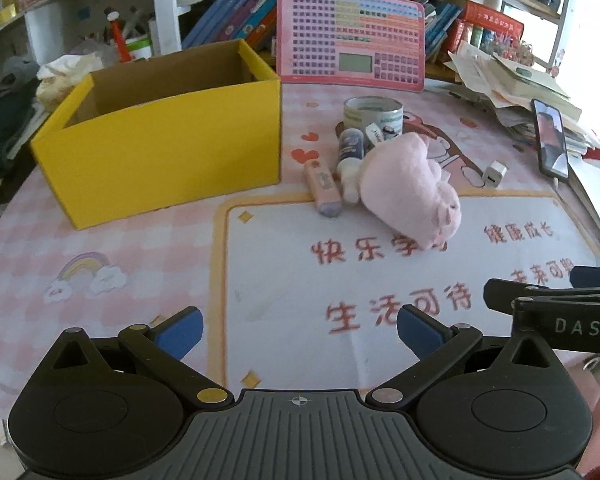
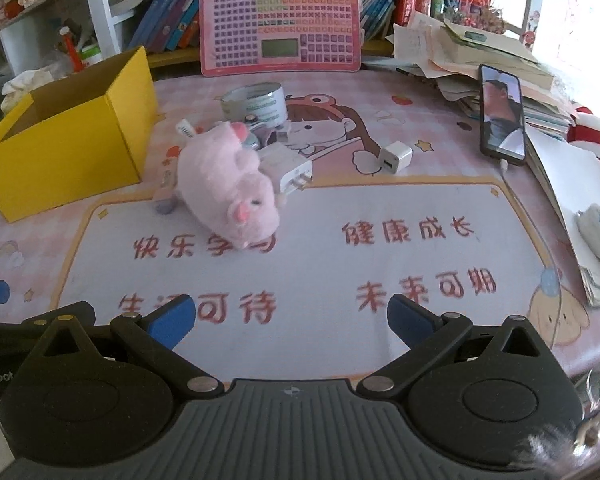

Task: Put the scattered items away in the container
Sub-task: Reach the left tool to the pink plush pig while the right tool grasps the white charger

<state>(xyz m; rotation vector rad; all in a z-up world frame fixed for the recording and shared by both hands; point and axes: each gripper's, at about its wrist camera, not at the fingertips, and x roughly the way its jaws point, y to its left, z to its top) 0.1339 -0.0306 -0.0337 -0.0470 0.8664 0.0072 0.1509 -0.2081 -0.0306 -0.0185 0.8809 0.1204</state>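
The pink plush pig [image 2: 228,184] is the big one in the pile – fuzzy, pale pink, darker pink ears, lying on its side on the table [image 2: 308,344] right at the top edge of the white panel of the mat. Tucked against it on the box side are a pink-and-lilac tube [image 1: 323,192] and a dark-capped bottle [image 1: 350,156], both lying flat; I can't read their labels. On the other side a white wall plug [image 2: 286,172] touches the pig with its prongs pointing at the camera, and a smaller white charger cube [image 2: 396,157] sits apart from it. Behind the pile stands a round tin [image 2: 256,103] with a greenish label, text too small to make out.

The yellow cardboard box [image 1: 160,156] stands just beside the pile, open at the top, plain brown inside – nothing visible in it from here.

Readable stuff: the mat has red Chinese phrases, 快乐学习, 健康成长, 生活可待, 未来可期. The right gripper [image 2: 292,318] shows "DAS" on its side in the left view, and the left gripper [image 1: 300,332] shows "Robot" in the right view.

Both pairs of jaws are spread wide with nothing between them, hovering low over the near part of the table, well short of the pile. A phone [image 2: 502,116] with a lit screen leans against stacked papers at the far right, and a pink keyboard-style toy board [image 2: 280,20] stands against the books.
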